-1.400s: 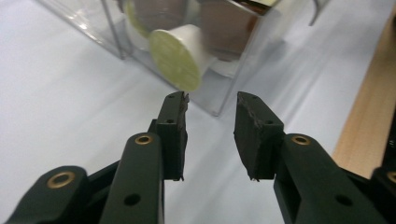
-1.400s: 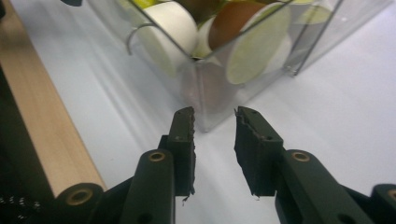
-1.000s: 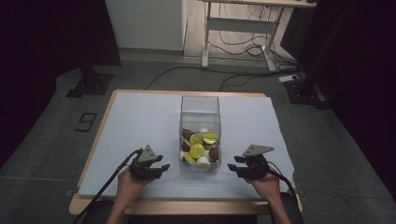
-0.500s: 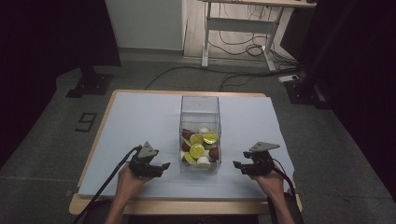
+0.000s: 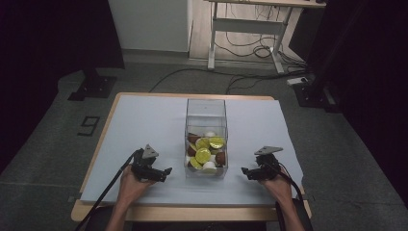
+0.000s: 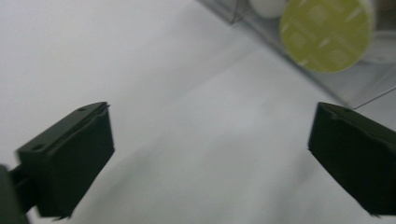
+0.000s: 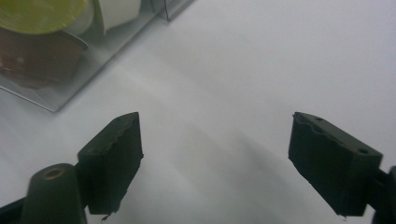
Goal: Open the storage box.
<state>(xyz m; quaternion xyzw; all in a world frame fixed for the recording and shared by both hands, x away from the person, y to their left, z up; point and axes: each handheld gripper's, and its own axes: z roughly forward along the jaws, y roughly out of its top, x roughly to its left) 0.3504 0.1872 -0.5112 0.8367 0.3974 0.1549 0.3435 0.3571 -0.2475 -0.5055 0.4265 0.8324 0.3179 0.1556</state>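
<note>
A clear plastic box stands in the middle of the table, holding several yellow-lidded, brown and white capsules in its near half. My left gripper rests on the sheet just left of the box, open, jaws wide apart with nothing between them. A yellow capsule lid shows through the box wall in the left gripper view. My right gripper sits right of the box, open and empty. A brown capsule shows behind the box wall in the right gripper view.
A pale sheet covers the wooden table. A desk frame with cables stands on the floor behind. Black stand bases sit at the far left and far right of the floor.
Both hands have drawn back slightly toward the near table edge; the right gripper moved a little further right. The box and capsules are unmoved.
</note>
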